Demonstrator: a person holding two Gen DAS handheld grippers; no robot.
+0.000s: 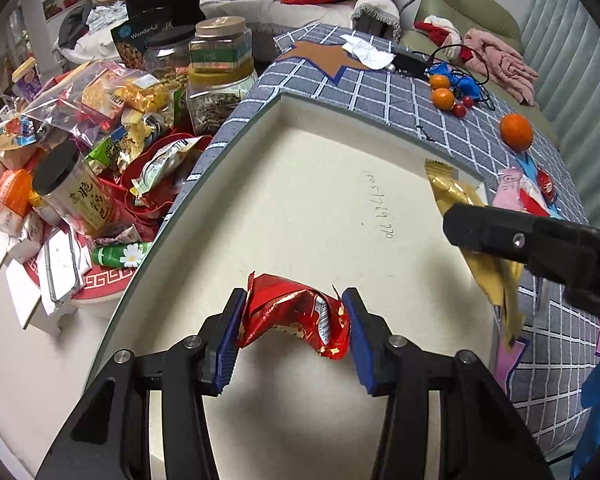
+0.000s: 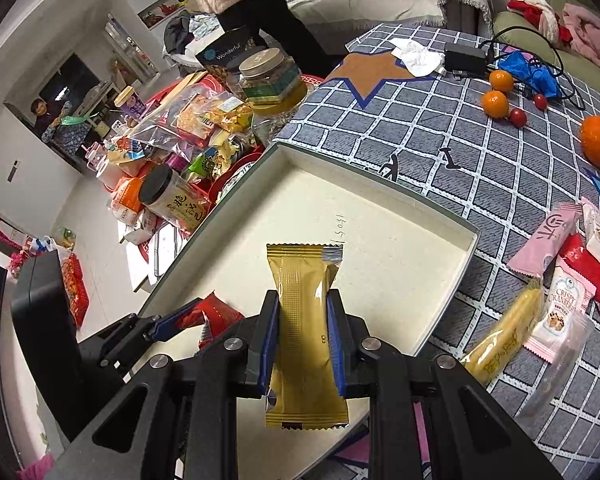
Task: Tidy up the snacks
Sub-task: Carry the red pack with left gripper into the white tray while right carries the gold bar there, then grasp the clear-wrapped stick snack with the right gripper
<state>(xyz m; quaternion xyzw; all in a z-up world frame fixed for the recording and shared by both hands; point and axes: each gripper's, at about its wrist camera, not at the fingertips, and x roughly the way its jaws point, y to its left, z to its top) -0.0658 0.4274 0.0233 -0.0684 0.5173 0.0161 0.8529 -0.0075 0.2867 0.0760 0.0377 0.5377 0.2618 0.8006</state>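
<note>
Left gripper point(image 1: 294, 322): jaws clamped on red wrapper point(image 1: 296, 312). Right gripper point(image 2: 303, 338): jaws clamped on upright gold packet point(image 2: 304, 332), just beside left.

Your right gripper point(image 1: 460, 220) covers the middle of the gold packet point(image 1: 452, 190) in the left view. The handwriting point(image 2: 337, 227) on the tray point(image 2: 440, 300) floor is too small to read.

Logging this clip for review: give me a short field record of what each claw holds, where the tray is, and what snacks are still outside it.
left claw: shut on crumpled red foil snack packet, over tray
right claw: shut on long gold foil snack packet, over tray
tray: shallow cream rectangular tray on grey checked cloth
outside tray: pink, red and white wrapped snacks on cloth
</note>
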